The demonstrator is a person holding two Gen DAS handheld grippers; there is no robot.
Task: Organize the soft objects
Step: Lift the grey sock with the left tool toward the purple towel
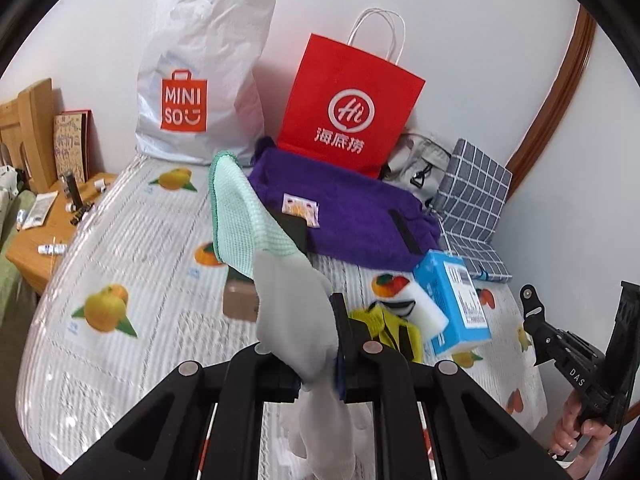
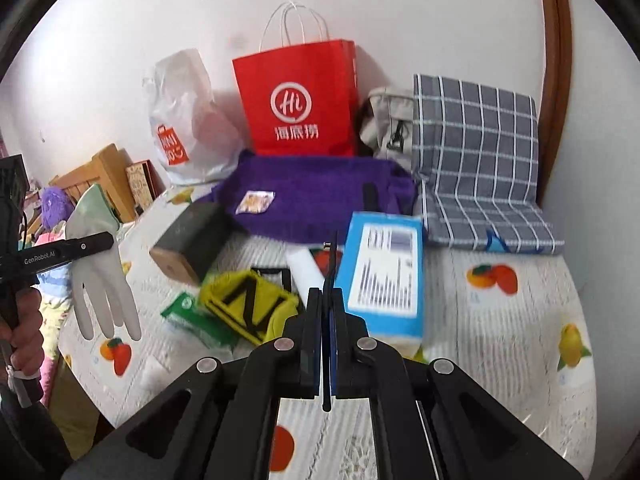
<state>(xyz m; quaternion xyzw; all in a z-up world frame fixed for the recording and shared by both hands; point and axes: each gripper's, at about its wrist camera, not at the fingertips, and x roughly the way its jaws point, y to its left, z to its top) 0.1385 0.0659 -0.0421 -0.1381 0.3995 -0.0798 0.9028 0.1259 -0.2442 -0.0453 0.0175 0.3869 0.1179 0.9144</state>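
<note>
left tool point(image 1: 320, 344) i hold clamped on the grey glove point(image 1: 298, 308), hanging fingers-down beside, perhaps above, the bed point(image 1: 132, 248); right tool point(image 2: 326, 300) shut.

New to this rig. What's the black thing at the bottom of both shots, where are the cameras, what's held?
No robot here: a person holds a two-finger gripper in each hand, each with a fisheye camera looking along its fingers. The black shapes at the bottom are those grippers.

The left wrist view shows the left gripper shut on a grey glove and a mint green cloth. The right wrist view shows the right gripper shut on a thin black strap.

On the fruit-print bed cover lie a purple towel, a blue box, a yellow fabric piece and a checked cushion. A red paper bag stands at the wall.
</note>
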